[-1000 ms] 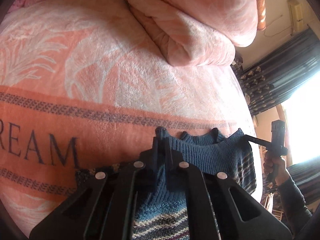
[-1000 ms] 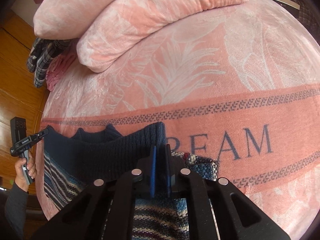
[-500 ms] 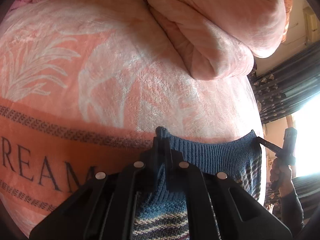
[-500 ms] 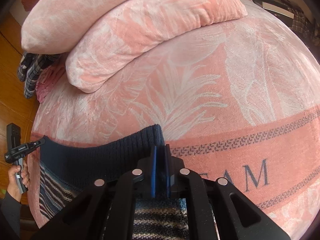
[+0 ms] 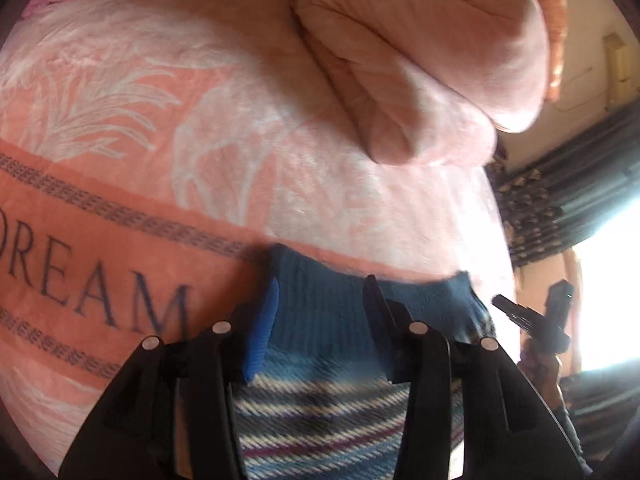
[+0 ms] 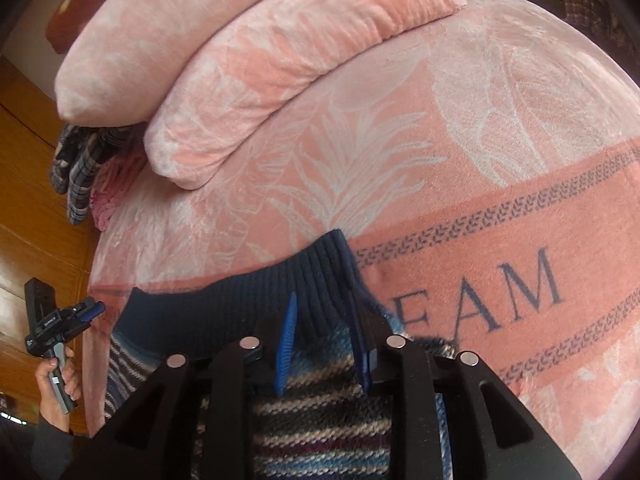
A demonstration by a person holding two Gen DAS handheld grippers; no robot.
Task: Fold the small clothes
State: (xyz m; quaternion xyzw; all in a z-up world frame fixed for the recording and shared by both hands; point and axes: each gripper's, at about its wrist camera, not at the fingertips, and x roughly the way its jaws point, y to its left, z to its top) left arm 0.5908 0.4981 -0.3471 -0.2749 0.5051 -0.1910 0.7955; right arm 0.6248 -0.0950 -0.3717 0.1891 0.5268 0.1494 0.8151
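Note:
A small knitted sweater [image 5: 320, 404] with a dark blue ribbed hem [image 5: 320, 312] and a striped body lies folded on the pink blanket. In the left wrist view my left gripper [image 5: 322, 280] stands open over the hem's left end, fingers [image 5: 262, 332] apart and the knit lying loose between them. My right gripper [image 6: 321, 294] is open too, over the hem's right corner [image 6: 332, 256] of the sweater [image 6: 320, 432]. Each view shows the other gripper held in a hand at the far end: the right gripper [image 5: 520, 314] and the left gripper [image 6: 86, 310].
The blanket [image 6: 500, 216] bears a "DREAM" band and covers the bed. A rolled pink quilt [image 5: 420, 64] and stacked pillows [image 6: 256, 60] lie beyond the sweater. Plaid cloth [image 6: 76, 168] hangs at the bed's far corner. Dark curtains [image 5: 568, 200] and a bright window stand at the right.
Both grippers, earlier shut on the hem and carrying it forward, have opened and let go. The hem now rests on the blanket, straightened out.

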